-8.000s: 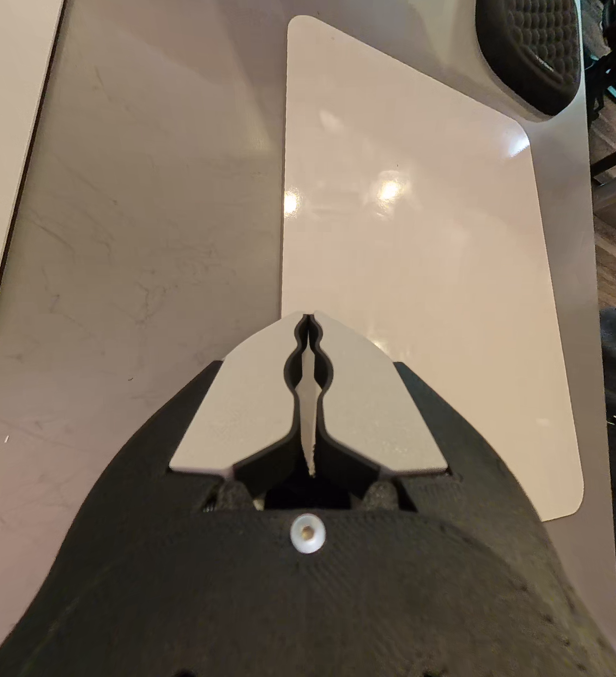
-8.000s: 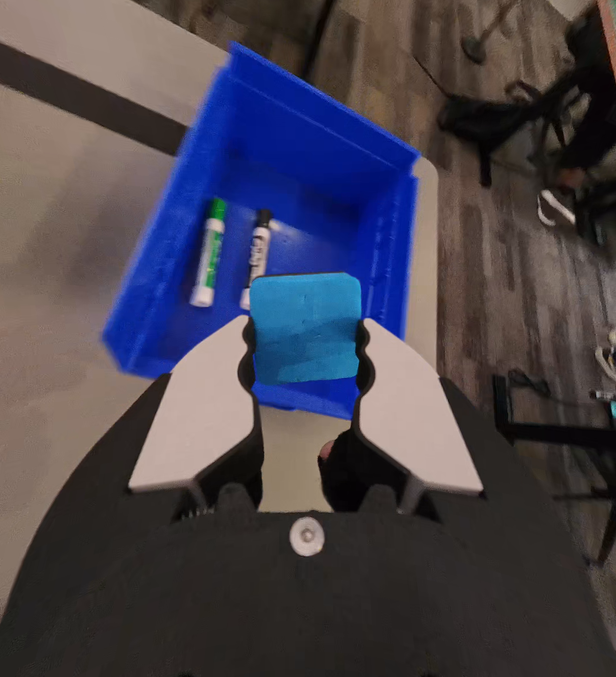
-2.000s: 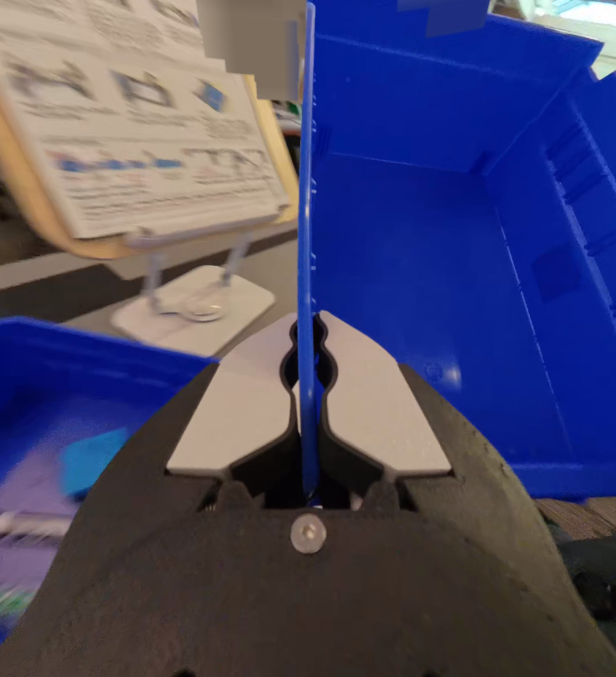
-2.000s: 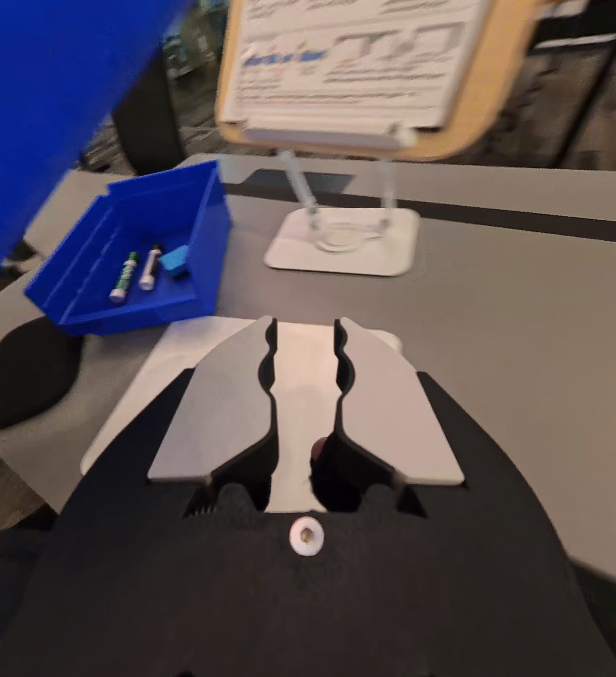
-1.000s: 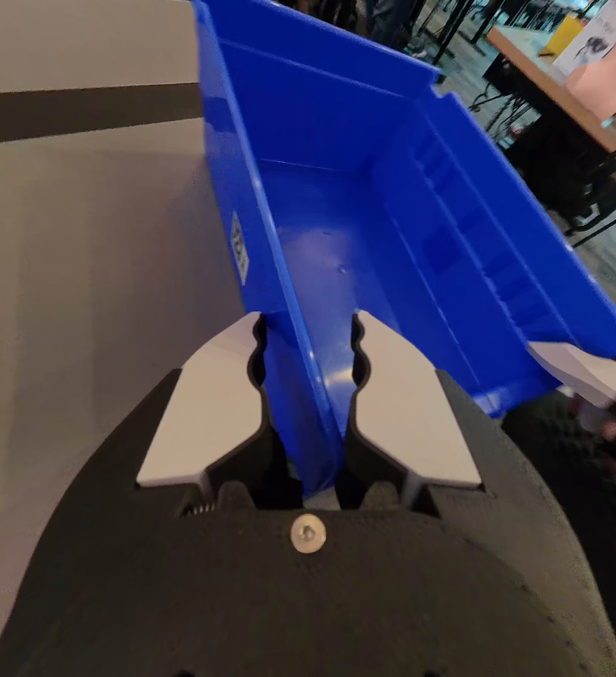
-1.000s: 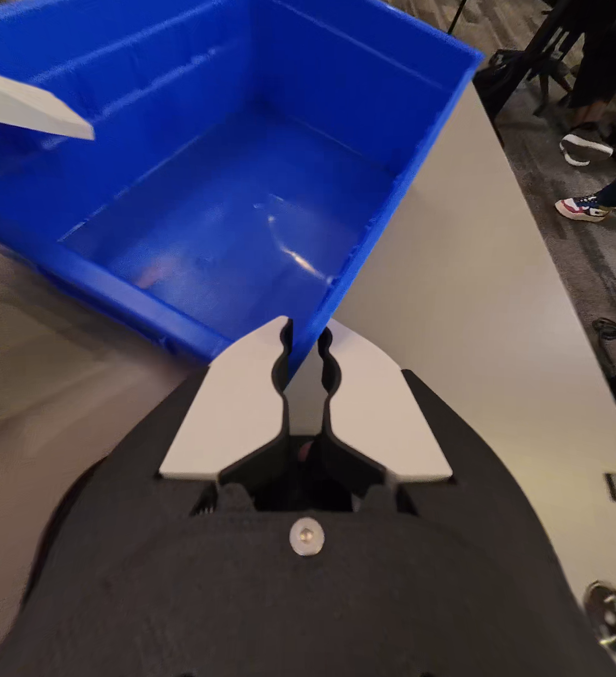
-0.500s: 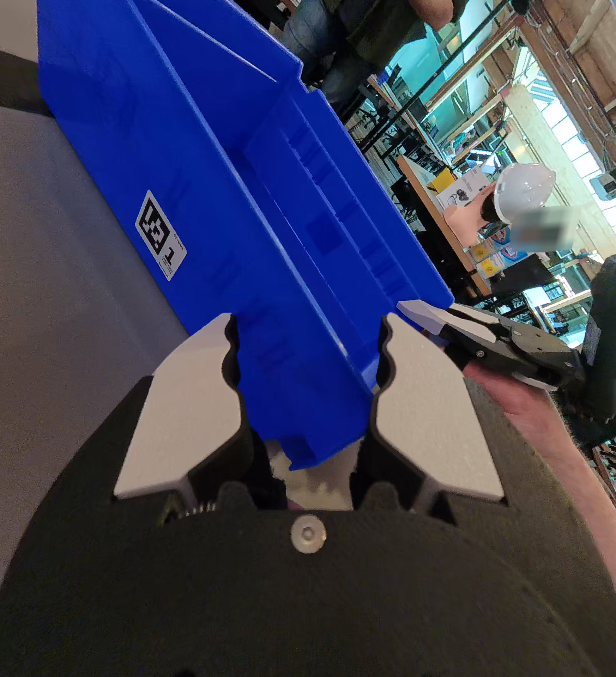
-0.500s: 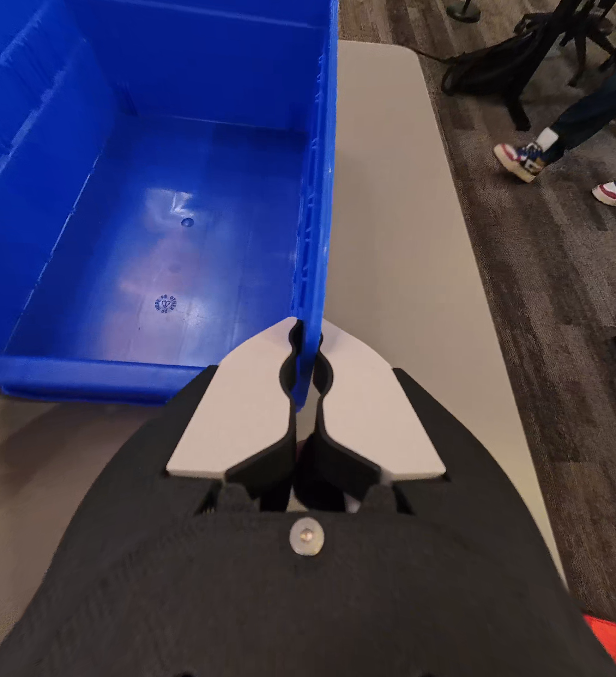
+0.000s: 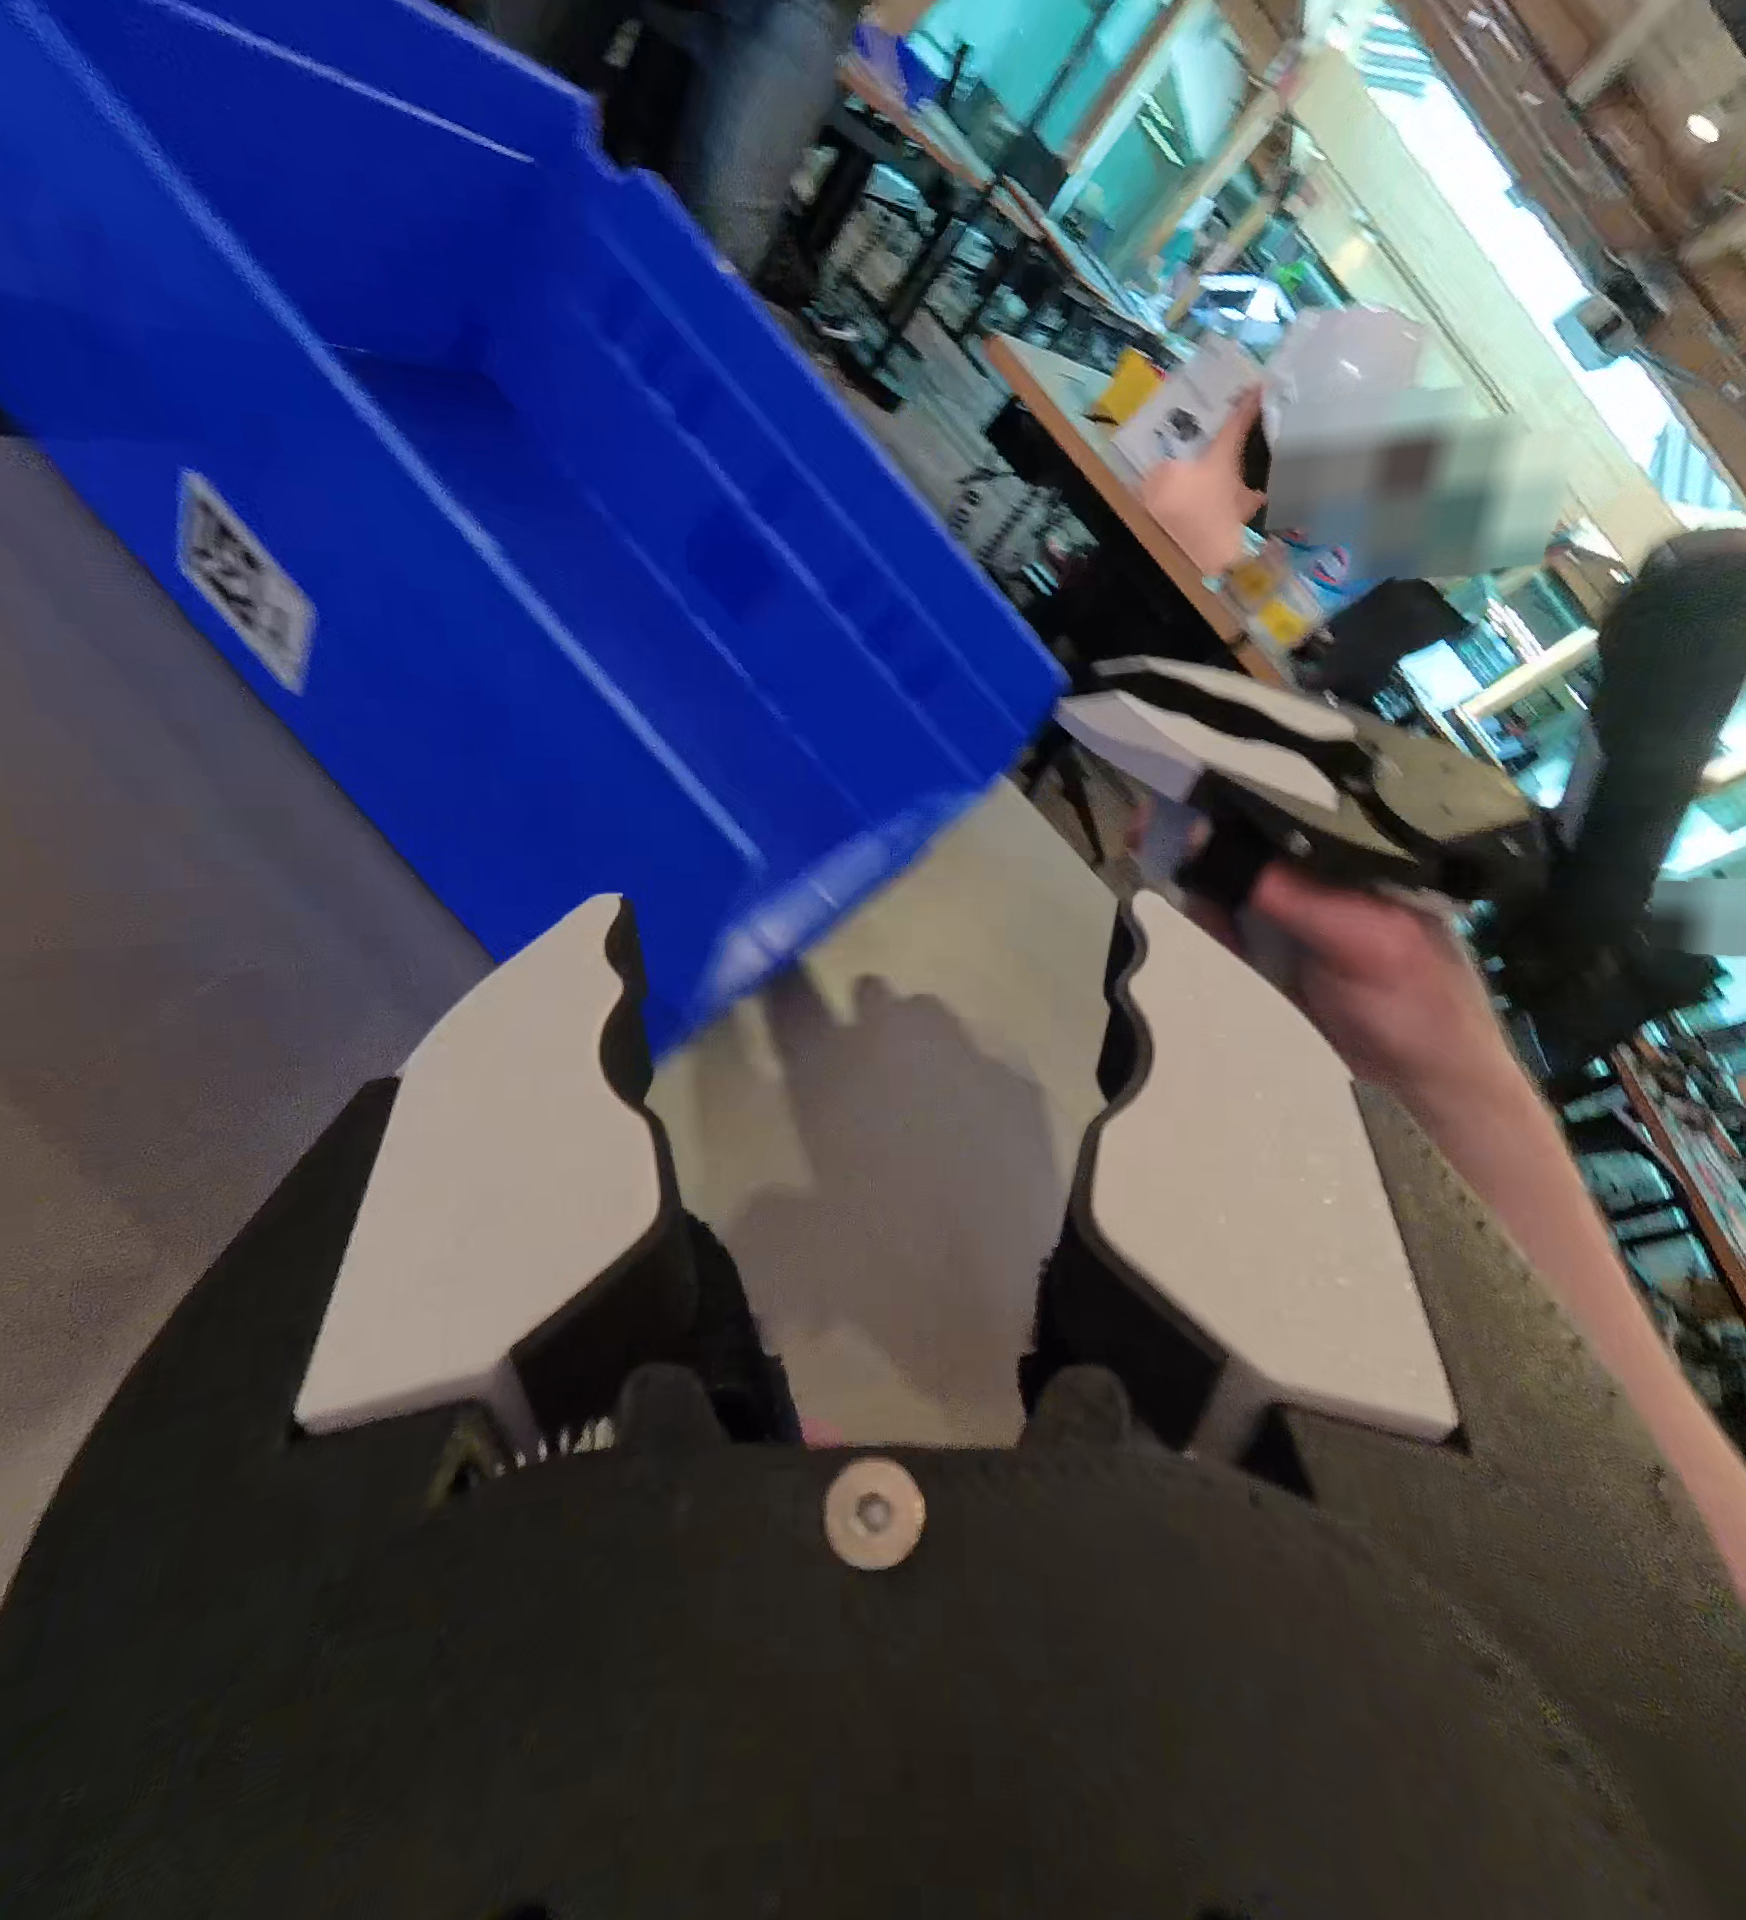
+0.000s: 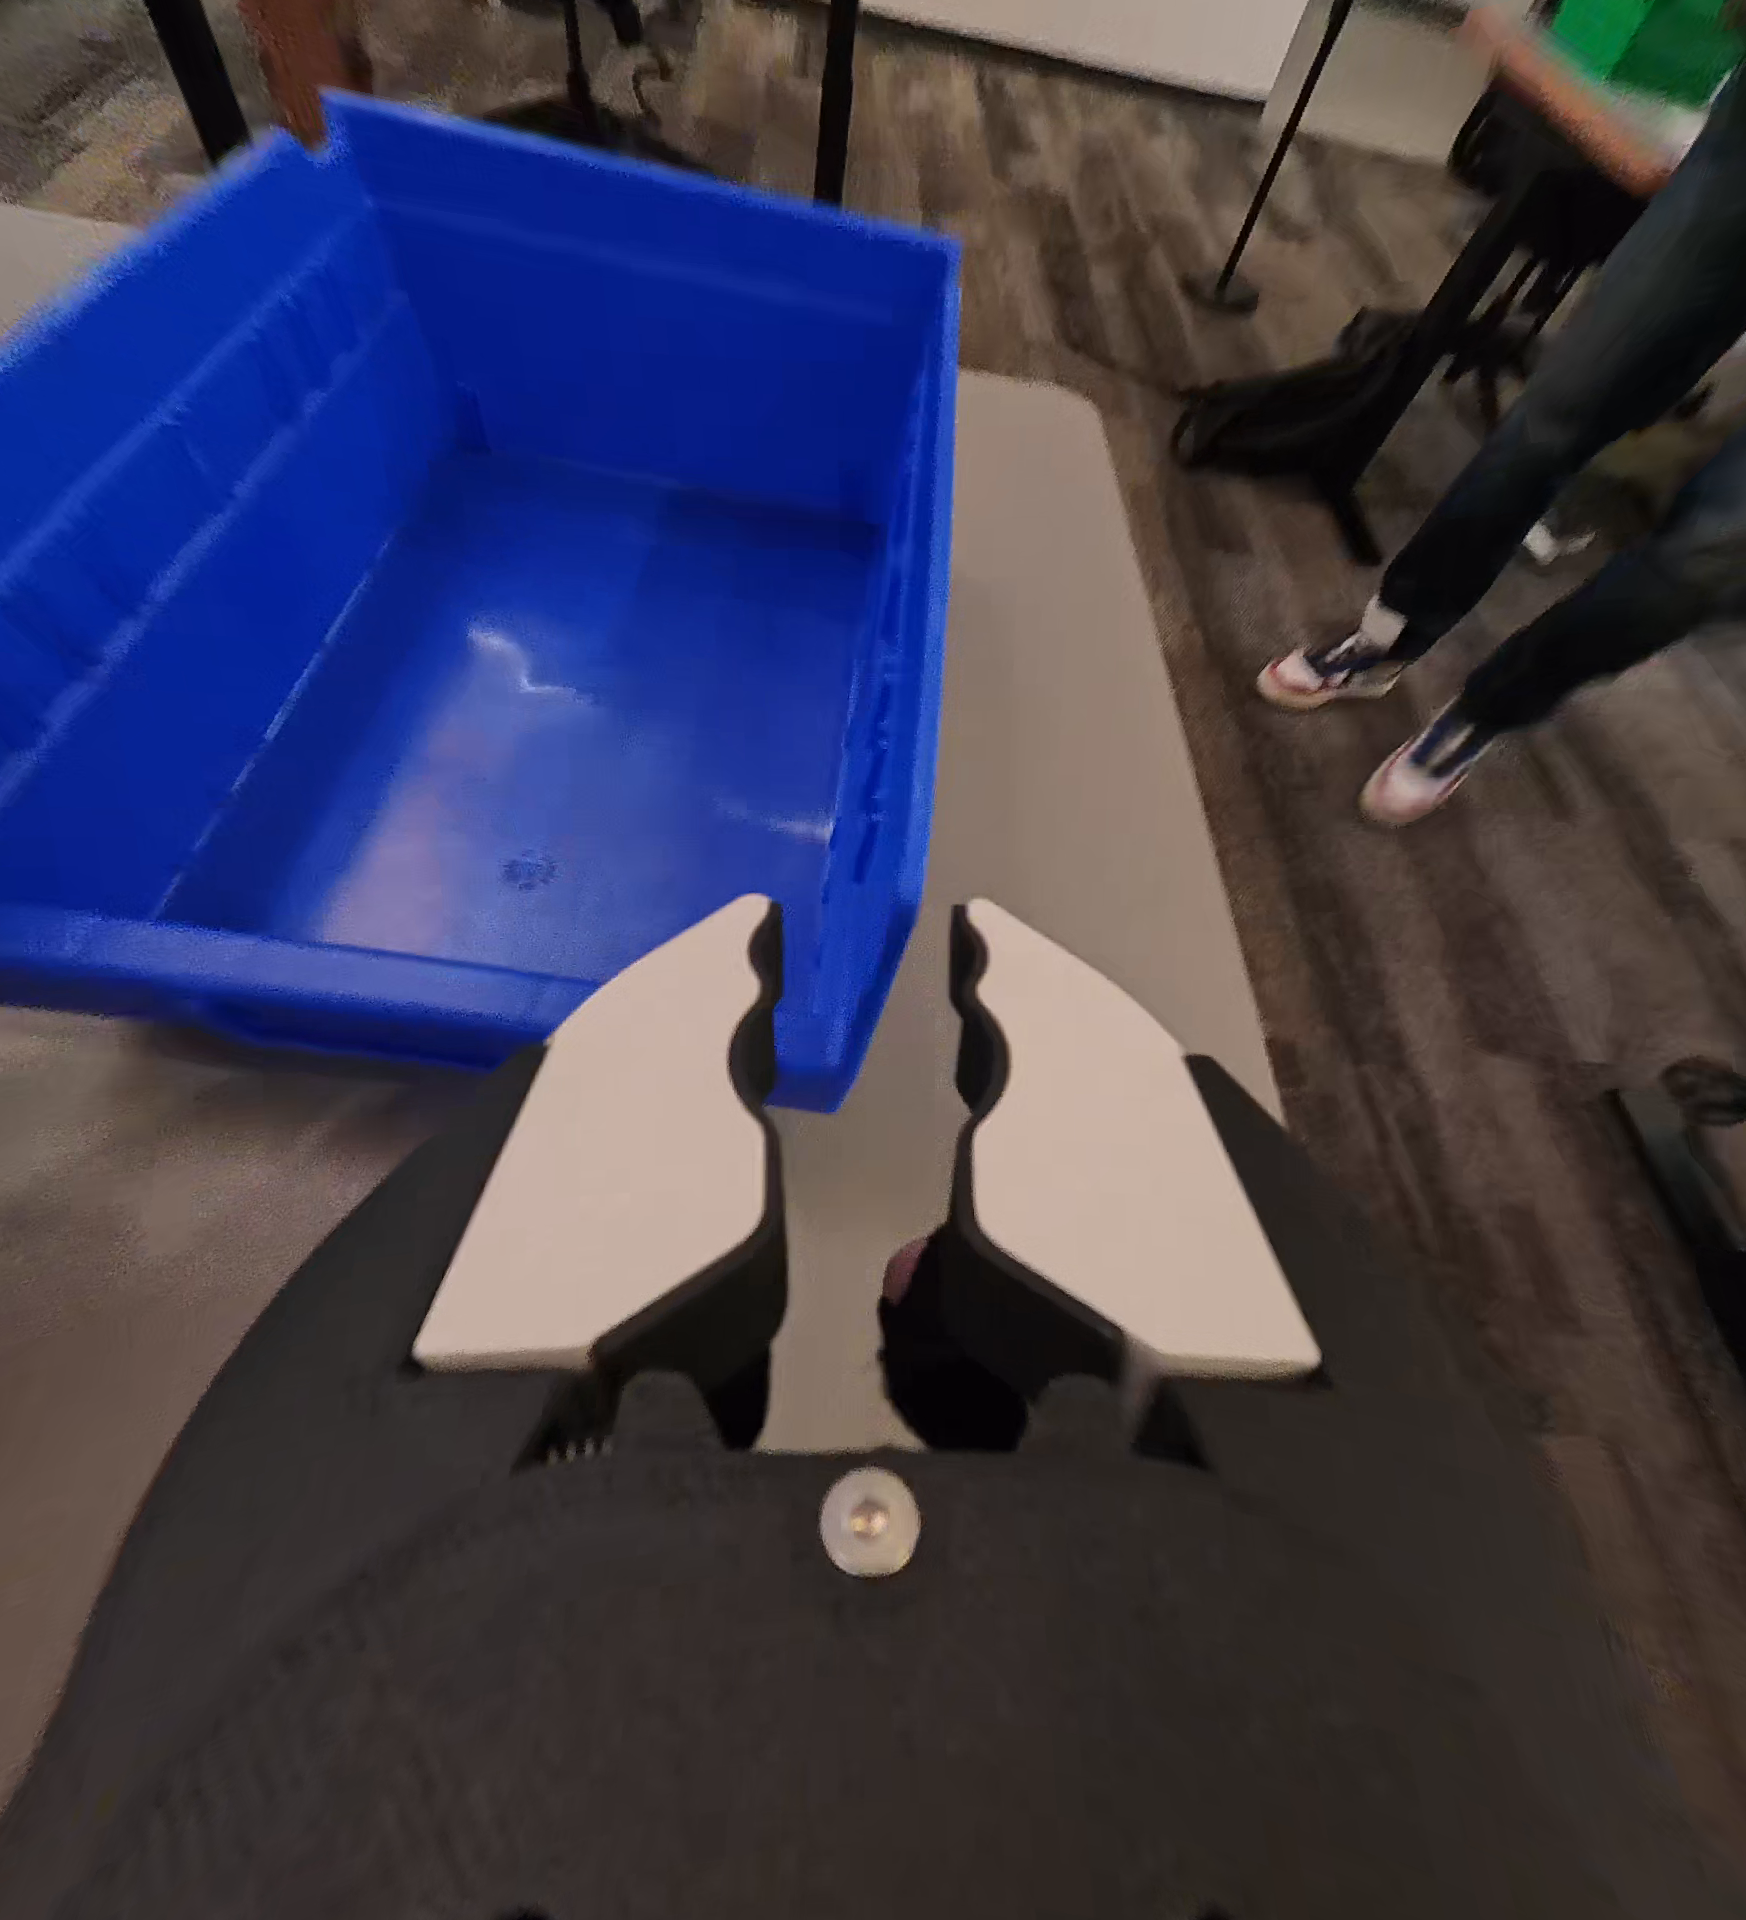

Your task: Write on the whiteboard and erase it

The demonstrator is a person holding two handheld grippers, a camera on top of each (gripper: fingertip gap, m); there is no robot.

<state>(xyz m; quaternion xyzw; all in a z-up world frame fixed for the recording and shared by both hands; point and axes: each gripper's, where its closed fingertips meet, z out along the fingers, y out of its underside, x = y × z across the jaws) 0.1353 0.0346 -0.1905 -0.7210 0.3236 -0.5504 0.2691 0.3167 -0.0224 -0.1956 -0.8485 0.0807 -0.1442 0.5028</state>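
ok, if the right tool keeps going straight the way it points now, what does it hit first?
Probably the blue plastic bin: its near right corner sits between the open right tool fingers, untouched. Depth is unclear.

blue bin (image 10: 433,644) left, bare table (image 10: 1045,665) right

The right gripper (image 10: 864,914) has its fingers (image 10: 640,1122) parted, gripping nothing. The blue bin (image 10: 433,644) sits on the grey table (image 10: 1045,644) ahead and left of them; its near right corner reaches between the tips, beside the left one. Right of the fingers, a person's legs (image 10: 1534,540) stand on the floor (image 10: 1471,987).
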